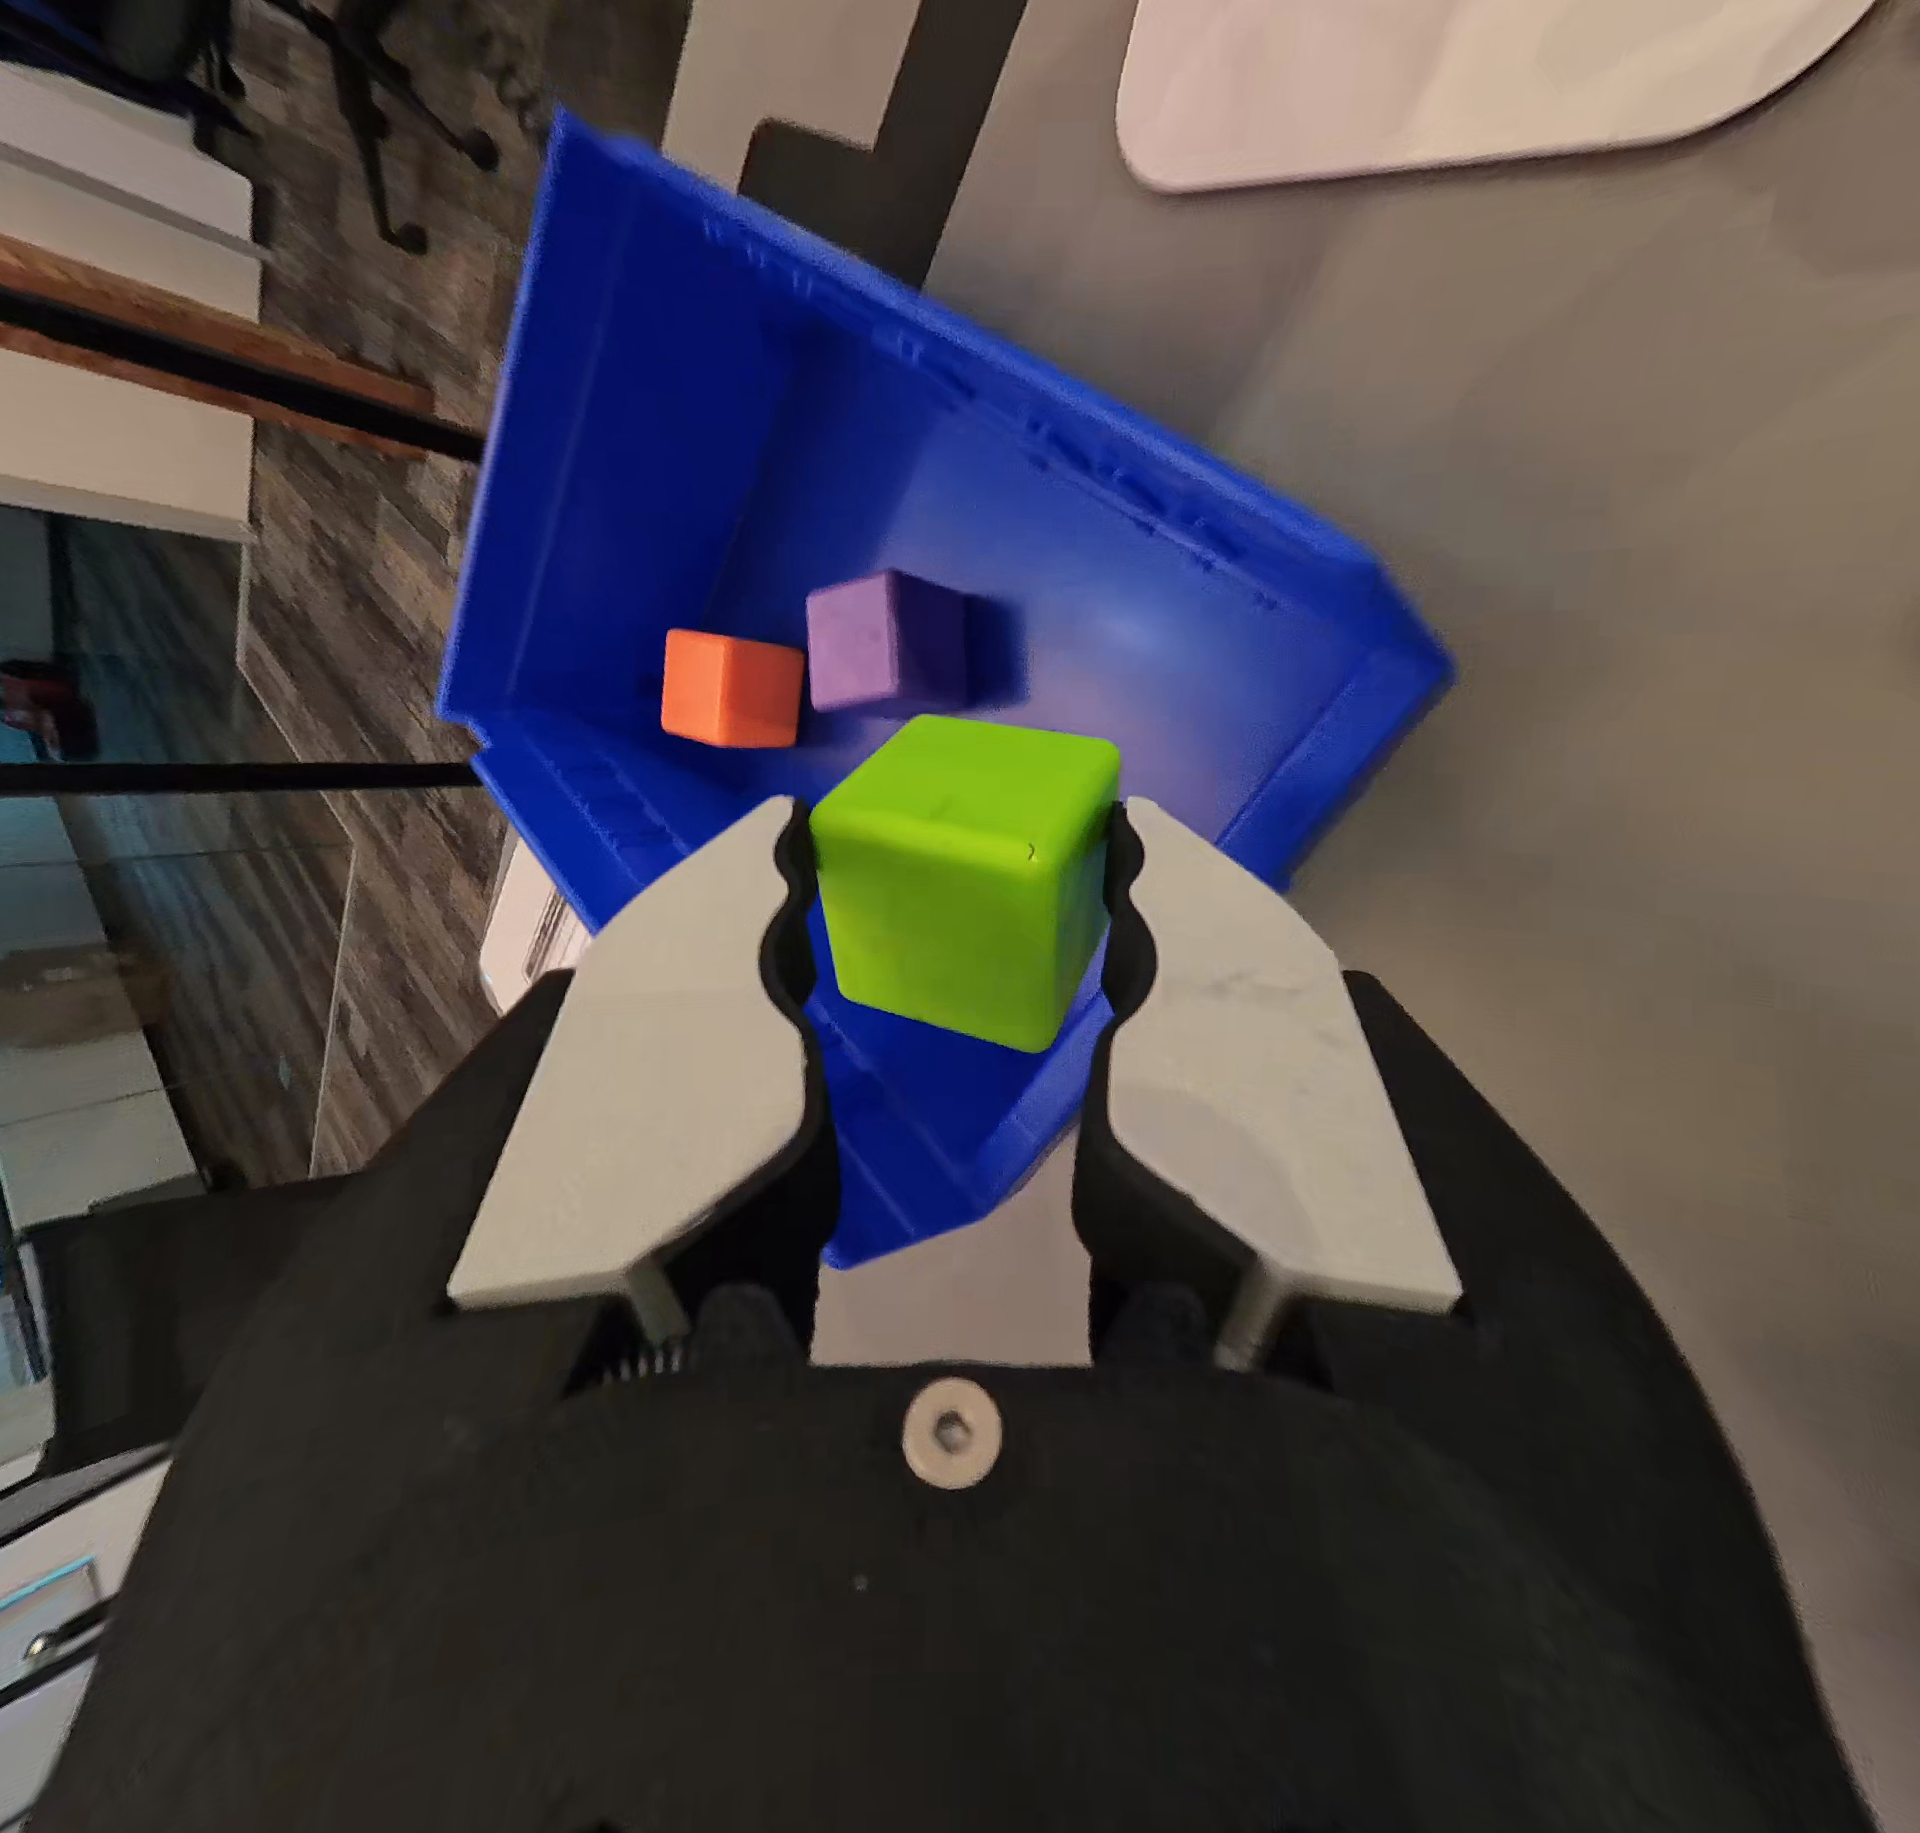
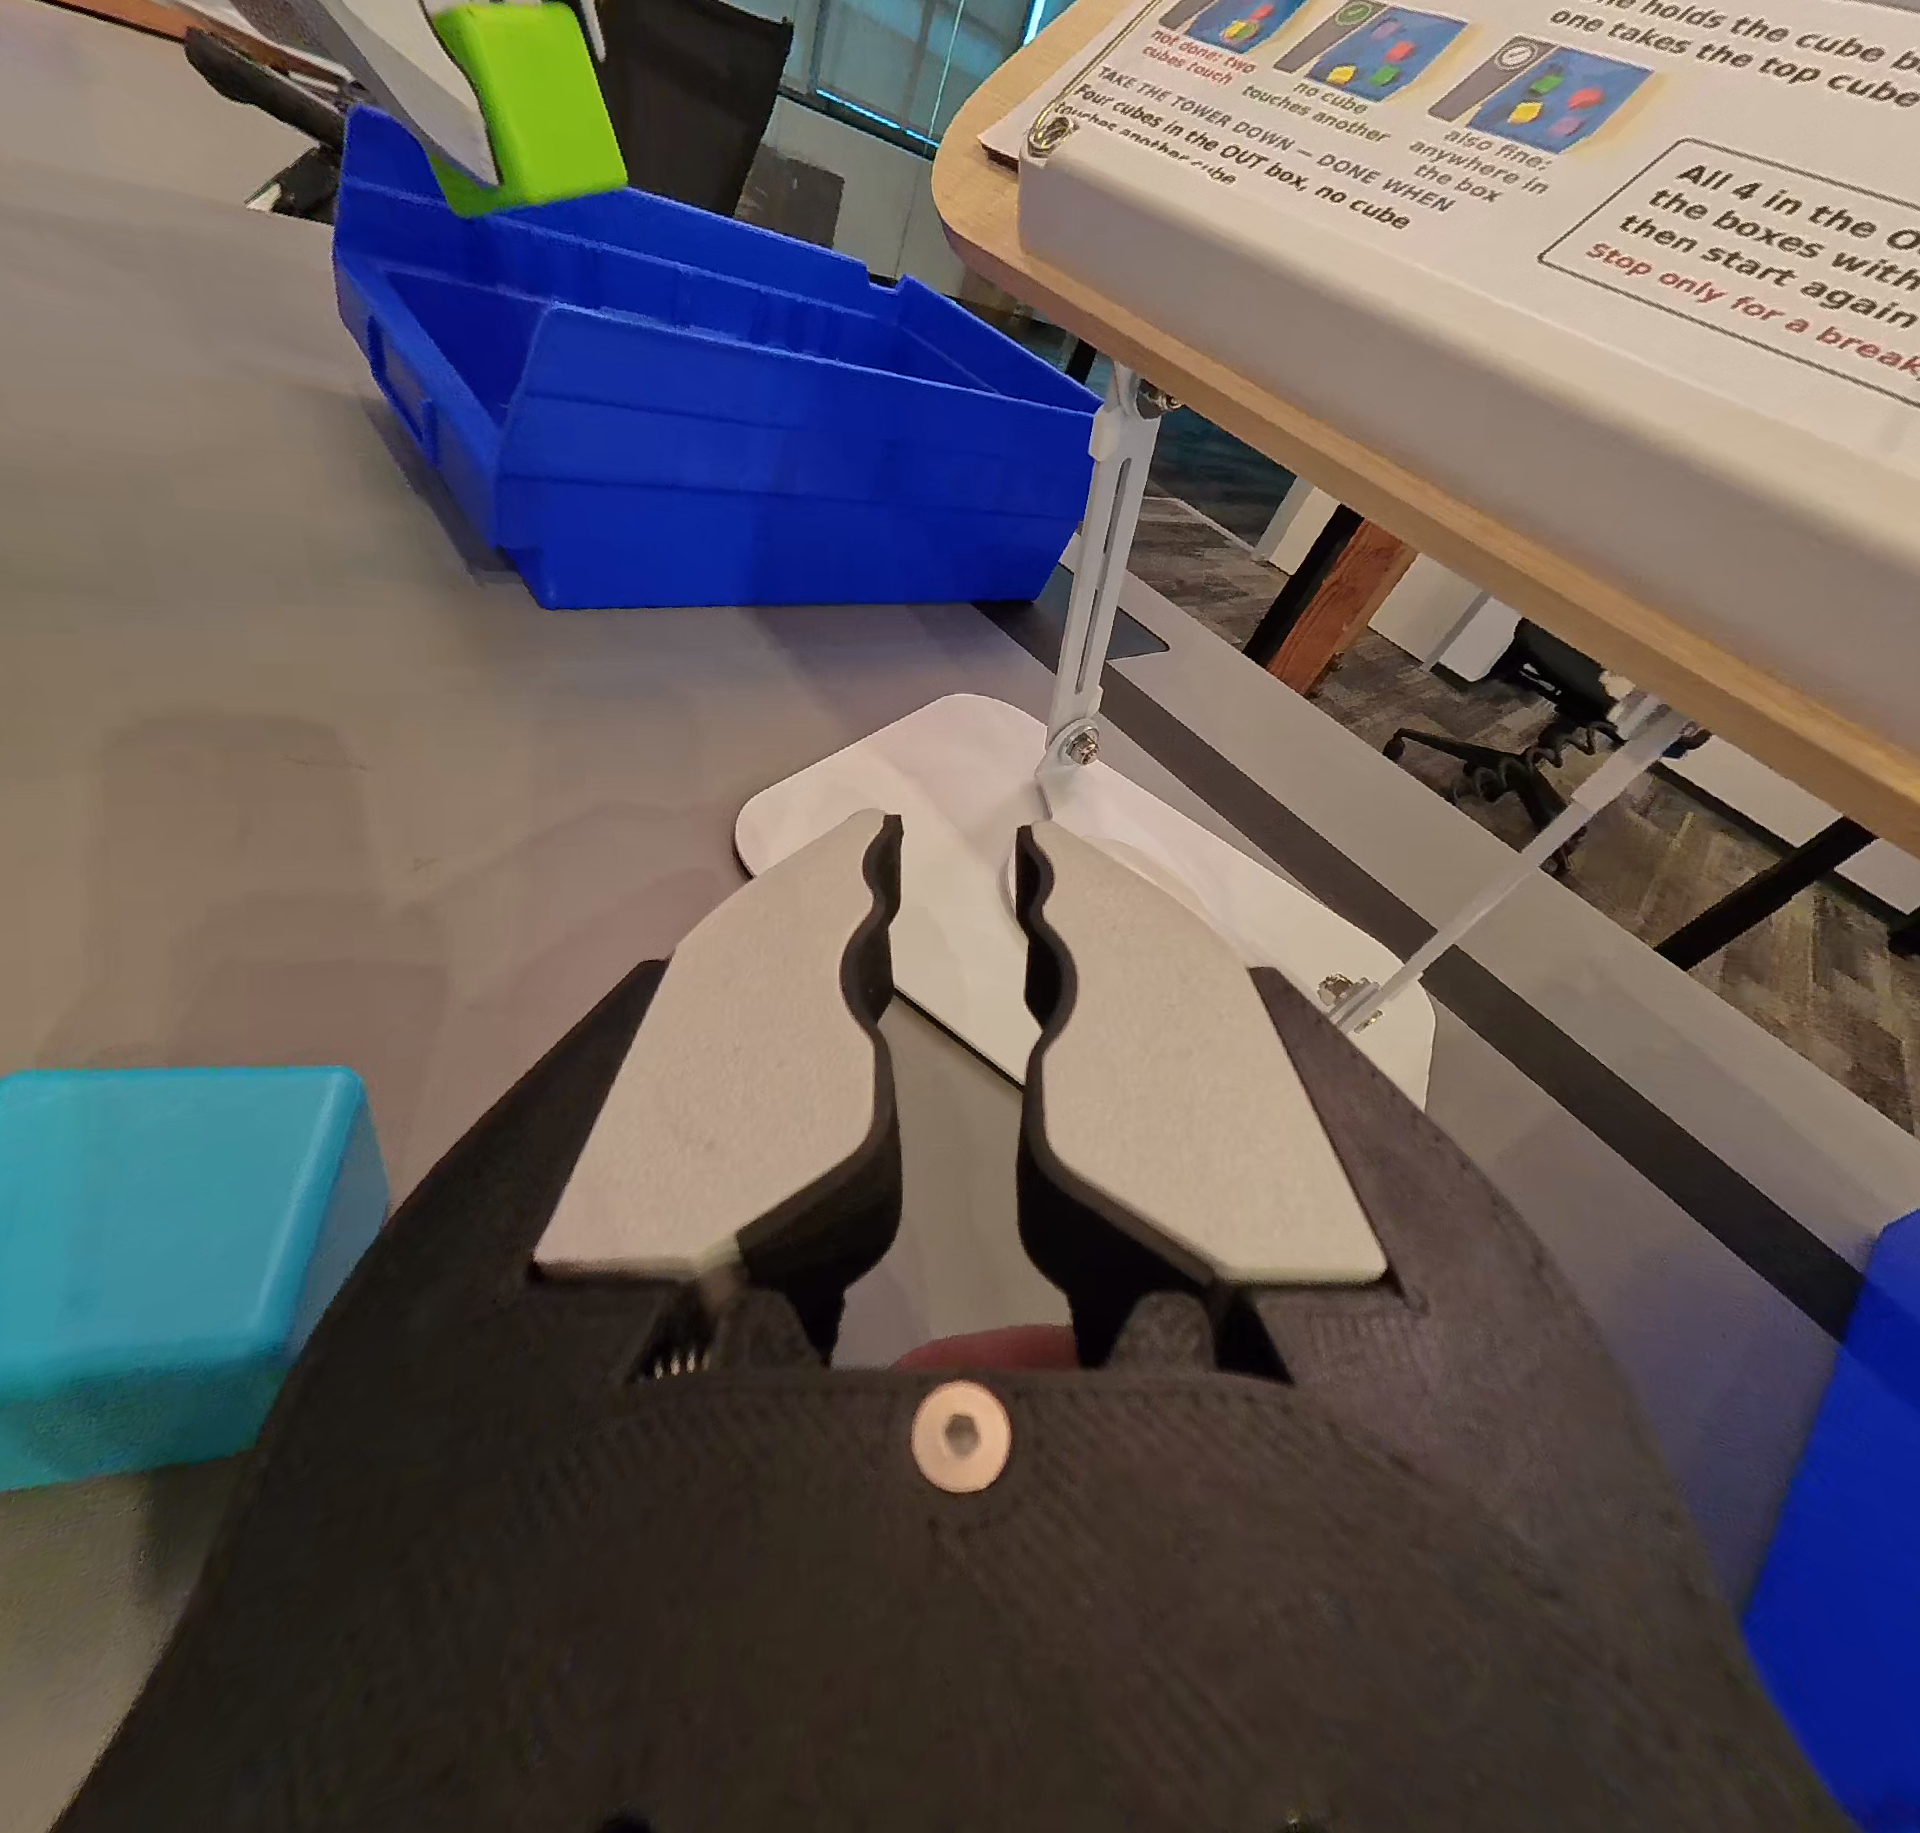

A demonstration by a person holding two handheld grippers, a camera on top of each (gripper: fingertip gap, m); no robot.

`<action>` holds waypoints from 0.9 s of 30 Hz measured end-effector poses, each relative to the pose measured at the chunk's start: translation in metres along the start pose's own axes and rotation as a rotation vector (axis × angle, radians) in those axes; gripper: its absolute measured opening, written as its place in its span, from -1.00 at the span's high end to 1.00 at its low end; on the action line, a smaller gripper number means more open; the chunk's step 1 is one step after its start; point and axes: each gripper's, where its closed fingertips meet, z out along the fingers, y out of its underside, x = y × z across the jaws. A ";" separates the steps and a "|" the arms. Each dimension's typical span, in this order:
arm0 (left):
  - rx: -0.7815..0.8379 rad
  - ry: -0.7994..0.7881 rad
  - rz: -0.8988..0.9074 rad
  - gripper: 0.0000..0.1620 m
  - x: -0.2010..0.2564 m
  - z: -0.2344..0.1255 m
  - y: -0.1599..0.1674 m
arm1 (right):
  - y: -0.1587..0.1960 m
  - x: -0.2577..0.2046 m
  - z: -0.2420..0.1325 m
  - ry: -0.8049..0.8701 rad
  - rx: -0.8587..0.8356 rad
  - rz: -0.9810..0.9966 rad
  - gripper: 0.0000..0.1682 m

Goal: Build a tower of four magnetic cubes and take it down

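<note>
My left gripper (image 1: 961,817) is shut on a green cube (image 1: 961,869) and holds it above the near end of a blue bin (image 1: 644,412). An orange cube (image 1: 730,687) and a purple cube (image 1: 883,640) lie apart on the bin floor. The right wrist view shows the same bin (image 2: 748,453) from the side, with the left gripper holding the green cube (image 2: 540,100) over its far end. My right gripper (image 2: 956,833) is empty, its jaws a narrow gap apart, low over the grey table. A light blue cube (image 2: 156,1264) sits on the table just left of it.
A white stand base (image 2: 966,910) lies right in front of my right gripper and carries a tilted instruction board (image 2: 1507,173) overhead. Part of another blue bin (image 2: 1860,1471) shows at the right edge. The grey table (image 2: 260,744) ends near the stand; floor and chairs lie beyond. The gap from one gripper's tips to the other's is roughly 25 cm.
</note>
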 end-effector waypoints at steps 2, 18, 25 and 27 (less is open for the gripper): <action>0.059 0.006 0.002 0.34 0.010 -0.013 -0.014 | 0.000 0.001 0.000 0.002 0.002 0.005 0.75; 0.827 0.502 0.048 0.35 0.197 -0.069 -0.174 | -0.001 0.006 -0.001 0.007 0.015 0.044 0.75; 1.009 0.732 -0.008 0.35 0.233 -0.070 -0.189 | -0.001 0.005 -0.001 0.004 0.010 0.040 0.75; 1.026 0.797 -0.034 0.35 0.237 -0.069 -0.190 | -0.001 0.005 -0.001 0.003 0.010 0.040 0.75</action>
